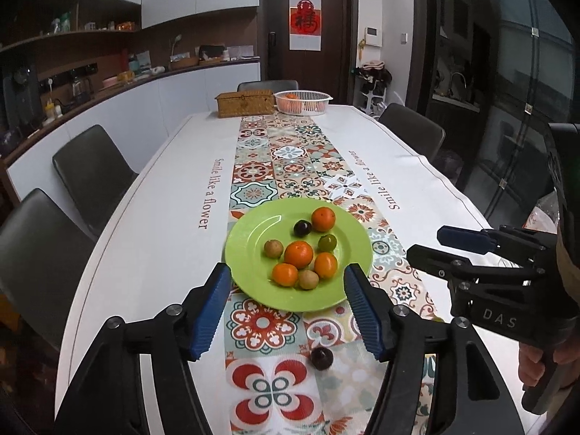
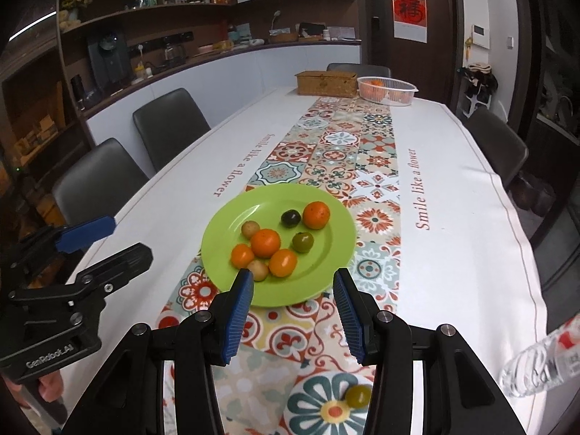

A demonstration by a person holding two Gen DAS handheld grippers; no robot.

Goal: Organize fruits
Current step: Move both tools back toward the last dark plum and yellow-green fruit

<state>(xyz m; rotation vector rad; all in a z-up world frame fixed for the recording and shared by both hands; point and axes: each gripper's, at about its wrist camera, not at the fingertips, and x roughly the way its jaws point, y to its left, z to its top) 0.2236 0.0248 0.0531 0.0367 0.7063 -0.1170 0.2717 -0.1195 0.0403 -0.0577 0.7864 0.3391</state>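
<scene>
Both the left gripper (image 1: 286, 311) and right gripper (image 2: 293, 313) hover with fingers apart and empty before the green plate (image 1: 250, 250) of fruit mid-desk.

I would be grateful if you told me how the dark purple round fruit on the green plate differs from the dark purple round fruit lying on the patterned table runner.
The dark purple fruit on the green plate sits on the green plate among oranges; the dark purple fruit on the runner lies alone on the patterned table runner, off the plate. The first lies beyond the left gripper; the second lies below its open jaws. Both are small, round and dark.
</scene>
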